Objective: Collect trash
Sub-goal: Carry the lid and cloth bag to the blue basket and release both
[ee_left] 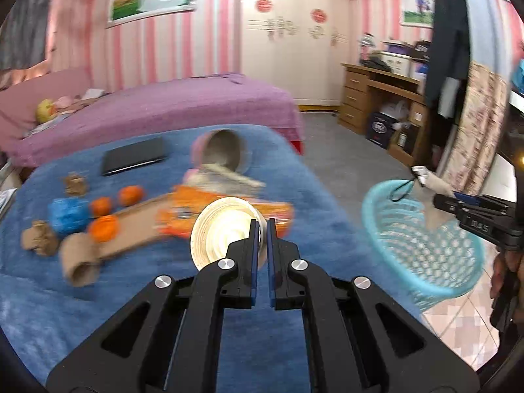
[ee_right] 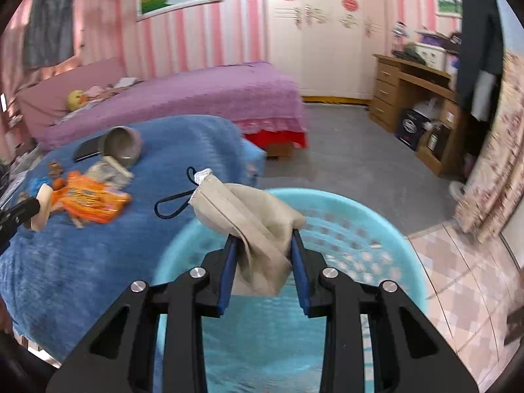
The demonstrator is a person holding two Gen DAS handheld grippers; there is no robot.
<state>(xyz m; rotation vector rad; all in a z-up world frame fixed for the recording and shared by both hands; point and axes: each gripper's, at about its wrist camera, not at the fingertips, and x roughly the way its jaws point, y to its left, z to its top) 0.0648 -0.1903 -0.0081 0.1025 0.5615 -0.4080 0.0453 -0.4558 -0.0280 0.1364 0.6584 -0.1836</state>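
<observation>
Over the blue basket at lower centre, right gripper half-open around a beige mask, positioned to drop it, while left gripper pinches a paper cup near-closed above the blue blanket, wrappers left.

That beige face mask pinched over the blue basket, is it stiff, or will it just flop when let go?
Probably floppy: the face mask folds and sags between the right gripper fingers, its black ear loop dangling. It looks light, so it may drift down rather than drop straight. With the blue basket directly below, it should likely land inside.
</observation>
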